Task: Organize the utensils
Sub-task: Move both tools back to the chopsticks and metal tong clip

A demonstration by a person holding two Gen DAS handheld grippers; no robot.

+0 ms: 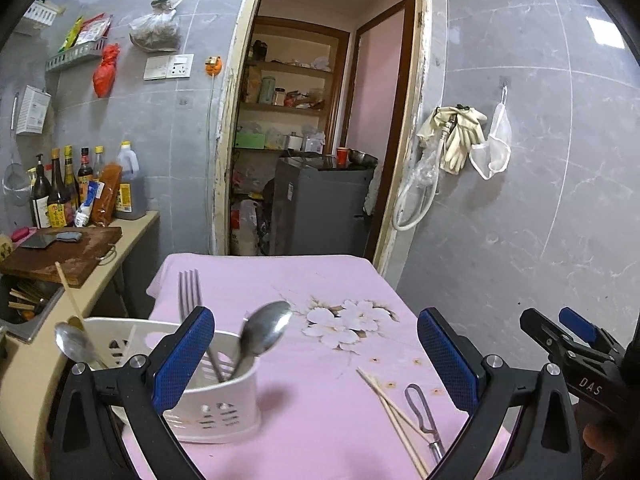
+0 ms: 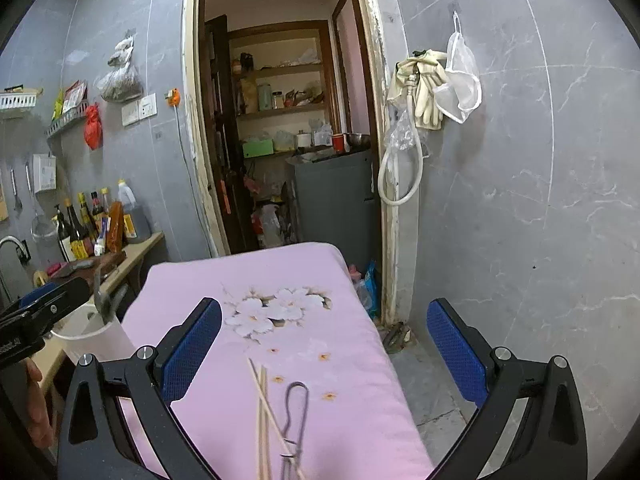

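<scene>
A white slotted utensil holder stands on the pink floral cloth at its left side; it also shows in the right wrist view. It holds a fork, a big spoon, a smaller spoon and a chopstick. Wooden chopsticks and a metal wire-handled utensil lie on the cloth at front right; the right wrist view shows the chopsticks and the utensil too. My left gripper is open and empty just behind the holder. My right gripper is open and empty above the chopsticks.
A counter at the left carries sauce bottles, a wooden cutting board with a cleaver, and a sink. An open doorway lies beyond the table. Gloves and a hose hang on the tiled wall at the right.
</scene>
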